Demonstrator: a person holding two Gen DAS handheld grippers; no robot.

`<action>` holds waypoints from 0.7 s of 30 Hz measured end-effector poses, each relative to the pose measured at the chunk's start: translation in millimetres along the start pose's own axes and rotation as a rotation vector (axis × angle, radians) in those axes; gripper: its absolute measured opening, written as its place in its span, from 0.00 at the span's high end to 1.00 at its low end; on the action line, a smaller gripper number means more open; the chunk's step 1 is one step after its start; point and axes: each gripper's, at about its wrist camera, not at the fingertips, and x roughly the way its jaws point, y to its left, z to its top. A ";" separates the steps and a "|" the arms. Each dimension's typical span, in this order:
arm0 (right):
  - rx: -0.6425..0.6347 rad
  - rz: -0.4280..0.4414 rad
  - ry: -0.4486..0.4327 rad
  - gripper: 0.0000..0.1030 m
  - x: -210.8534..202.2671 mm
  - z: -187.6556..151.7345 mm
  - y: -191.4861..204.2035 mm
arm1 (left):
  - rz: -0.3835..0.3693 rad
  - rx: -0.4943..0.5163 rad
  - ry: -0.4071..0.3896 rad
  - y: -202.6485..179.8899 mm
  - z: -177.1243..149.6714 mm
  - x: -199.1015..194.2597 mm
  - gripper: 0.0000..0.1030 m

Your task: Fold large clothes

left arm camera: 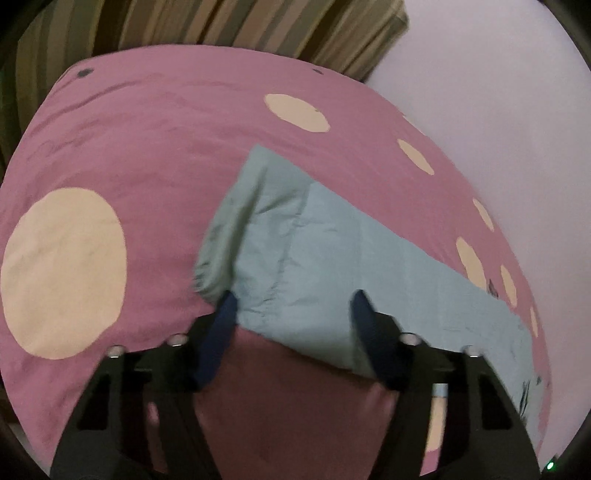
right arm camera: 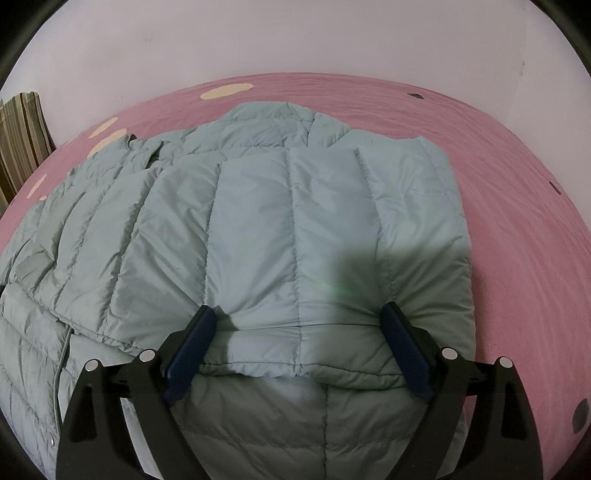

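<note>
Pale blue-green quilted puffer jacket (right arm camera: 258, 221) lies spread on a pink bedsheet with cream dots (right arm camera: 517, 221), which covers the whole work surface. A plain white wall (right arm camera: 295, 37) runs behind it.

Right wrist view: most of the jacket's body shows, stitched into long padded channels. A folded-over panel lies on top, its hem edge running crosswise just in front of the camera. The right gripper (right arm camera: 301, 314) sits over that hem, jaws wide, one dark blue pad (right arm camera: 192, 347) at each side of the folded panel. The fabric bunches slightly at both pads, but I cannot tell whether they press on it or only rest against it. The gripper's shadow falls on the padding ahead. To the left, more of the jacket lies in looser folds, with a zip line near the lower left edge.

Left wrist view: only a narrower part of the jacket (left arm camera: 314, 258) shows, a long strip lying across the sheet, possibly a sleeve; blur makes it hard to say. The left gripper (left arm camera: 293, 299) hangs above it, jaws about half open, the strip's near edge between the pads, no clear pinch. This view alone shows a large cream dot (left arm camera: 62, 273) on the sheet and a broad brown-and-green striped curtain (left arm camera: 184, 26) behind the bed. The right view catches only a sliver of that curtain at its left edge.
</note>
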 end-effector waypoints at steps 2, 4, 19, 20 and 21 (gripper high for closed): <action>0.000 0.000 0.001 0.12 0.7 -0.1 0.1 | -0.019 -0.042 -0.002 6.7 1.1 -3.5 0.50; 0.001 -0.001 0.000 0.12 0.2 -0.4 0.5 | -0.041 -0.097 -0.018 14.0 1.2 -12.3 0.49; -0.002 -0.003 0.000 0.12 0.6 -0.4 1.3 | 0.127 -0.115 -0.052 22.2 22.1 0.2 0.75; -0.002 -0.003 0.000 0.12 0.7 -0.4 1.1 | 0.139 -0.112 -0.051 23.0 22.7 0.9 0.89; -0.001 -0.003 0.000 0.12 0.7 -0.4 1.2 | 0.119 -0.108 -0.051 23.1 23.8 0.8 0.93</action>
